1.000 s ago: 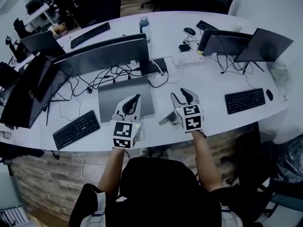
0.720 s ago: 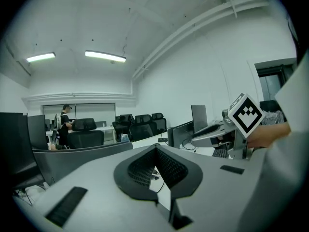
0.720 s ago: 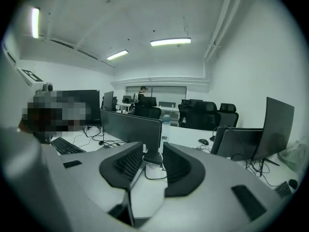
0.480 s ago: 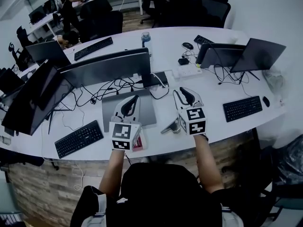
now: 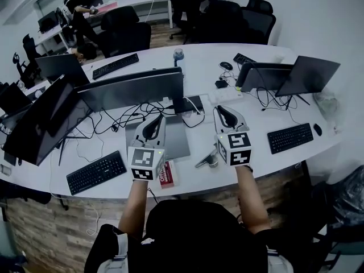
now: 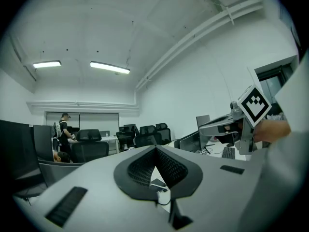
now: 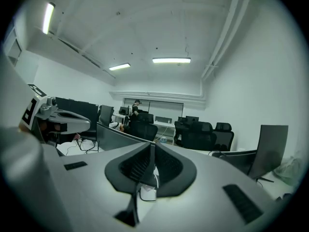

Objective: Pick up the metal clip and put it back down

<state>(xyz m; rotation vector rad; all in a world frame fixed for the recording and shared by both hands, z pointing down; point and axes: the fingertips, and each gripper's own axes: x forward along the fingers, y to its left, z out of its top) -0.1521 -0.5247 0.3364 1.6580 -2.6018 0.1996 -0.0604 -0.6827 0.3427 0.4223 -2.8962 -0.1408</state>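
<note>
step: clip (image 5: 206, 159) lying free below right gripper (image 5: 226, 116); likely done
right jaws: just been closing, together, empty
left gripper (image 5: 153, 125): together, empty
next: nothing needed

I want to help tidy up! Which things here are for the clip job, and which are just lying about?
For the job: metal clip, lying on the table; right gripper, jaws just been closing, nothing between them; left gripper.

Just lying about: black keyboard, monitors, bottle, power strip, red-and-white card.
</note>
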